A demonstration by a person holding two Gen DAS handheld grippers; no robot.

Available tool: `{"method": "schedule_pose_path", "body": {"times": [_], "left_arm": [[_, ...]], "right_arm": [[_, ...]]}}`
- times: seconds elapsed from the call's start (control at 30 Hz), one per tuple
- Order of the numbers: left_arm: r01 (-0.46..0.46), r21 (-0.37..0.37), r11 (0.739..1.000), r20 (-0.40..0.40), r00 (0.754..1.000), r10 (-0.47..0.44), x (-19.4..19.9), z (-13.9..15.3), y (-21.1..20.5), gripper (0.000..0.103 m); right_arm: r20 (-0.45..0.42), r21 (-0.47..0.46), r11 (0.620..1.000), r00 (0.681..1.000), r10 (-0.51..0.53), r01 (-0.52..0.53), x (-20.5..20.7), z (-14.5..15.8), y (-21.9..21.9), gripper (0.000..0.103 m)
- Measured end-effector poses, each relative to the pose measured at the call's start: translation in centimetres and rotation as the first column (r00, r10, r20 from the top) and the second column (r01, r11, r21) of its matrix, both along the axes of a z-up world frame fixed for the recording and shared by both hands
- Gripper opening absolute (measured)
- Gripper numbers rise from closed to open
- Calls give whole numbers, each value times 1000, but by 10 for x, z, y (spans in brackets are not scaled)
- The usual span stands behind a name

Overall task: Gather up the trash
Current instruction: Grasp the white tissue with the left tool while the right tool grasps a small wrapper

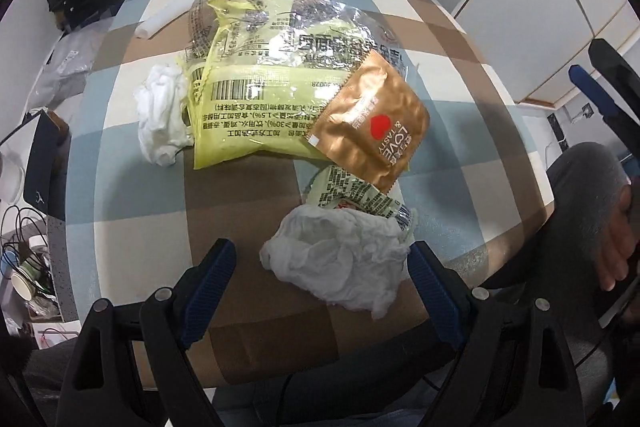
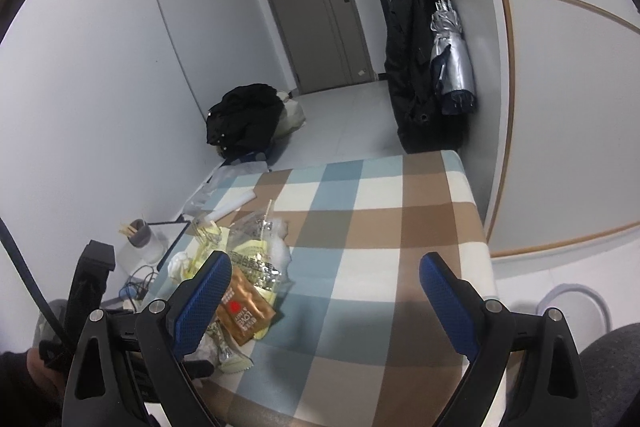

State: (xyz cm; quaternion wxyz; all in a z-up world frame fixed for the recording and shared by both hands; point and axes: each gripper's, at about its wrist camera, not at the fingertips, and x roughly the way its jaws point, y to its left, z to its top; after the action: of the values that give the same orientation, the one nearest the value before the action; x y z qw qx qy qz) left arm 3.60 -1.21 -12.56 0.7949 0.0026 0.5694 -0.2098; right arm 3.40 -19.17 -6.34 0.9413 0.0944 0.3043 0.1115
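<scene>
Nothing collected yet. My left tongs point(image 1: 322, 267) gape wide around the nearest tissue point(image 1: 340, 267), not gripping; wrappers point(image 1: 372, 131) lie beyond. Right tongs point(image 2: 326, 291) wide open, empty.

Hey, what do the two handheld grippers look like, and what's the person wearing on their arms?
Both the left gripper and right gripper have black plastic arms with silver round screws and flat fingers faced with blue textured pads. A black cable runs past the left one. The person's sleeve is grey.
</scene>
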Motion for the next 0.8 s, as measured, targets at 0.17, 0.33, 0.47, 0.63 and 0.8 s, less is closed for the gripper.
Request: {"method": "schedule_pose_path", "body": {"times": [0.17, 0.33, 0.47, 0.63, 0.8], "left_arm": [[2, 23, 1000, 14, 1000, -2, -5, 0, -2, 84], [2, 45, 999, 32, 999, -3, -8, -1, -1, 69], [-2, 47, 999, 44, 999, 0, -7, -1, -3, 47], [1, 48, 999, 39, 999, -3, -3, -4, -9, 15], [1, 40, 999, 54, 999, -4, -4, -1, -11, 8]], "right_arm": [[-3, 28, 1000, 1000, 5, -5, 0, -1, -5, 96], [-3, 42, 999, 1000, 6, -6, -1, -1, -8, 96], [-1, 51, 999, 1000, 8, -8, -2, -1, -8, 96], [5, 34, 999, 1000, 16, -16, -5, -1, -5, 96], [-6, 10, 1000, 1000, 26, -26, -7, -4, -1, 96]]}}
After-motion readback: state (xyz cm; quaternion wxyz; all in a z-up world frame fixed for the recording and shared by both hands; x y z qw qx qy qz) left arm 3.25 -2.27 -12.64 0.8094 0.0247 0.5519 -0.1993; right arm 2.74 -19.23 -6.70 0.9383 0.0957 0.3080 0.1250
